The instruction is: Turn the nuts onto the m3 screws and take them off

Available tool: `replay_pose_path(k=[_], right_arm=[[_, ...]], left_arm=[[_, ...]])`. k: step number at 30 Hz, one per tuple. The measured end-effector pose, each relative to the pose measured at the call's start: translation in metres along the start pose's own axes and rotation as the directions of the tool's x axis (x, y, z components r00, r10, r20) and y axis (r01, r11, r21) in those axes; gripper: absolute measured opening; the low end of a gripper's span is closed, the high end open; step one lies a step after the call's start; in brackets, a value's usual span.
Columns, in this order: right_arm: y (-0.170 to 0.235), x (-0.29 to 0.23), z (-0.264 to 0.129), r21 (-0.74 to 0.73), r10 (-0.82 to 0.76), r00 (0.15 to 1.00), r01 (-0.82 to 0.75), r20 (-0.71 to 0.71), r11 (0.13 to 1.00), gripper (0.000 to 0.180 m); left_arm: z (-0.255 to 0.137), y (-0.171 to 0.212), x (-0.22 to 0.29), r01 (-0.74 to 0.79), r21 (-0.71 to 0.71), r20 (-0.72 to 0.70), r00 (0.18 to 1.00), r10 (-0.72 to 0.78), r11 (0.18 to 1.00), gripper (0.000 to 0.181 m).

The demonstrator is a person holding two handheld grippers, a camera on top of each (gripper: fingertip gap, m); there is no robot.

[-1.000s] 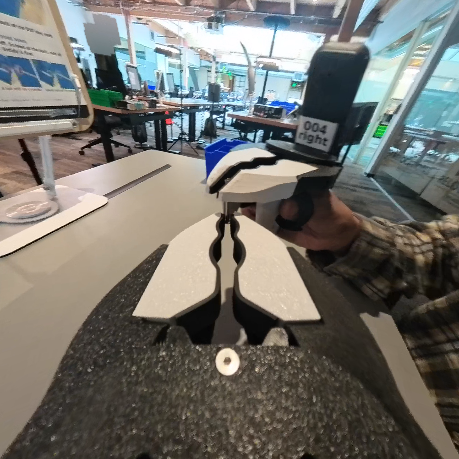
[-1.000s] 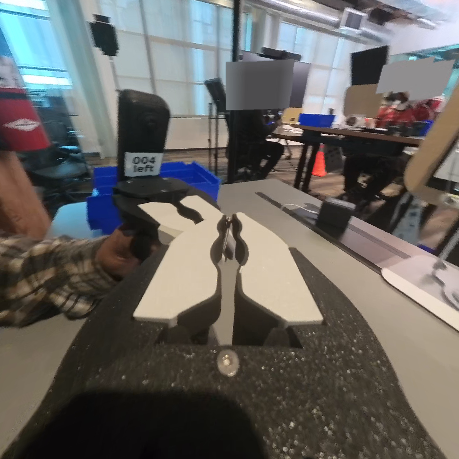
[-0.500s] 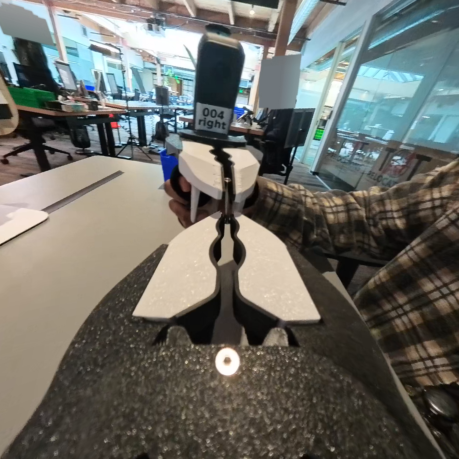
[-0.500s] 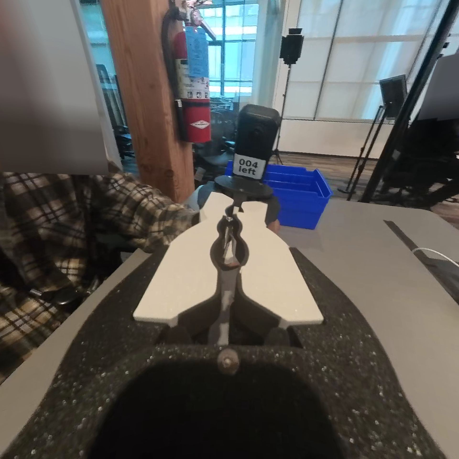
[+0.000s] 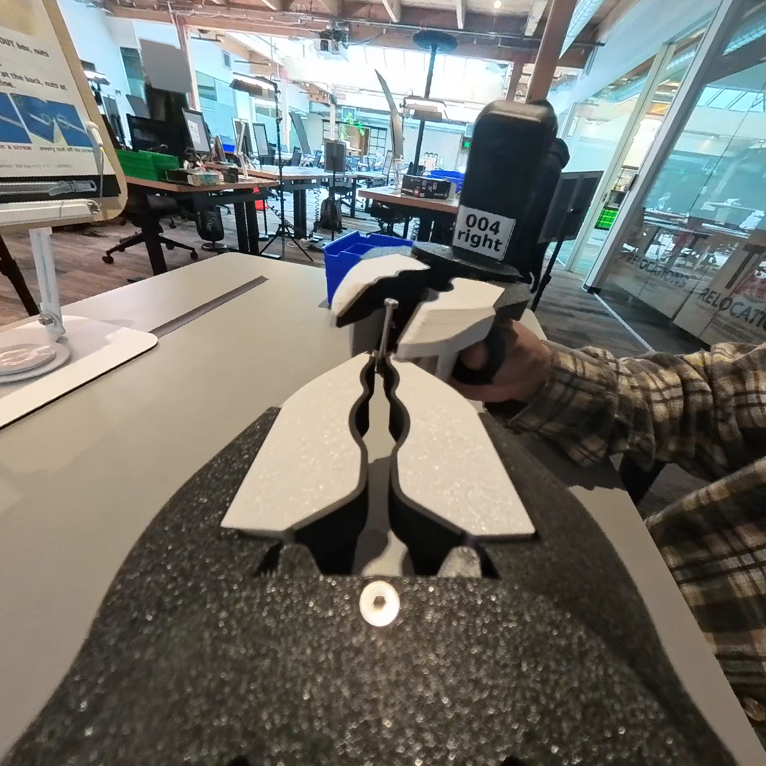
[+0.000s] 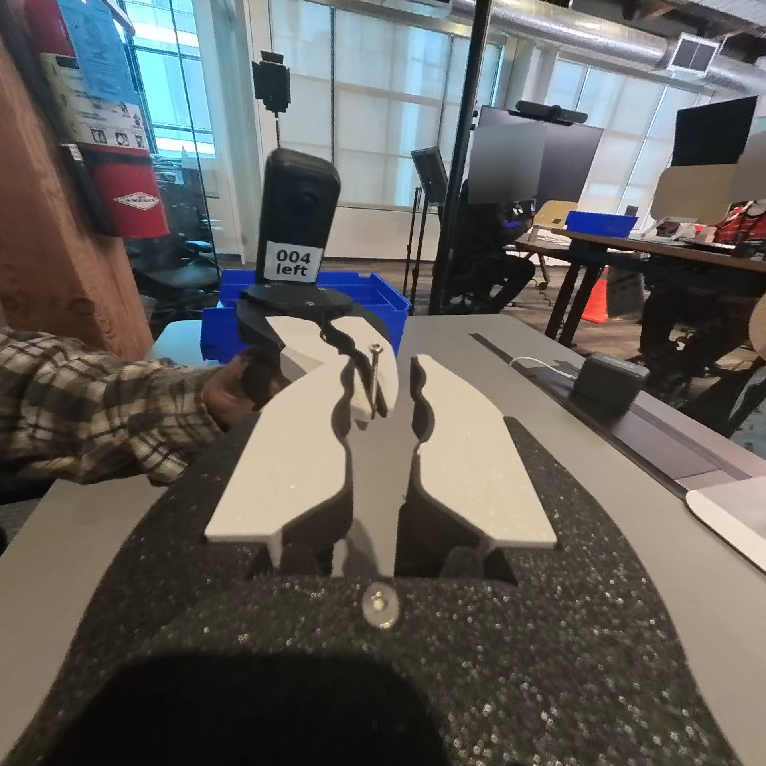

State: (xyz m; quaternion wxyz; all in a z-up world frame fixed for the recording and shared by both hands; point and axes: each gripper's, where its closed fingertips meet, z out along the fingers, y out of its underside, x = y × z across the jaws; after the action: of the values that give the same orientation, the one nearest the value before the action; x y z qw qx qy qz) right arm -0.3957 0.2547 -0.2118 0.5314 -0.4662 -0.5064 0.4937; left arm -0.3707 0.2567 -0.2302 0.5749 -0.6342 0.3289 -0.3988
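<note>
While the left gripper (image 5: 379, 364) pinches the screw (image 5: 385, 331), any nut stays indiscernible.

Count: one screw (image 5: 385, 331), two grippers — left gripper (image 5: 379, 369), right gripper (image 6: 404, 364) — one blue bin (image 6: 373, 296), one grey table (image 5: 166, 373).

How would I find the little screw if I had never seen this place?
Look above the grey table, where two white-fingered grippers meet. The left gripper pinches the screw by its lower end. It is the only thin, shiny metal pin there, standing upright with a flat head.
</note>
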Motion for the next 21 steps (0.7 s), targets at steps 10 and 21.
replay_pose_path(k=[10, 21], right_arm=[[-0.009, -0.002, -0.002, 0.06, 0.0, 1.0, 0.001, -0.018, 0.998, 0.018], [-0.019, -0.008, -0.008, -0.017, -0.097, 0.99, 0.1, 0.099, 0.995, 0.027]], left_arm=[[-0.001, -0.001, -0.001, -0.004, 0.005, 0.005, 1.0, 0.004, 1.0, 0.004], [0.001, 0.0, 0.005, -0.015, -0.006, -0.022, 1.0, 0.015, 1.0, 0.004]])
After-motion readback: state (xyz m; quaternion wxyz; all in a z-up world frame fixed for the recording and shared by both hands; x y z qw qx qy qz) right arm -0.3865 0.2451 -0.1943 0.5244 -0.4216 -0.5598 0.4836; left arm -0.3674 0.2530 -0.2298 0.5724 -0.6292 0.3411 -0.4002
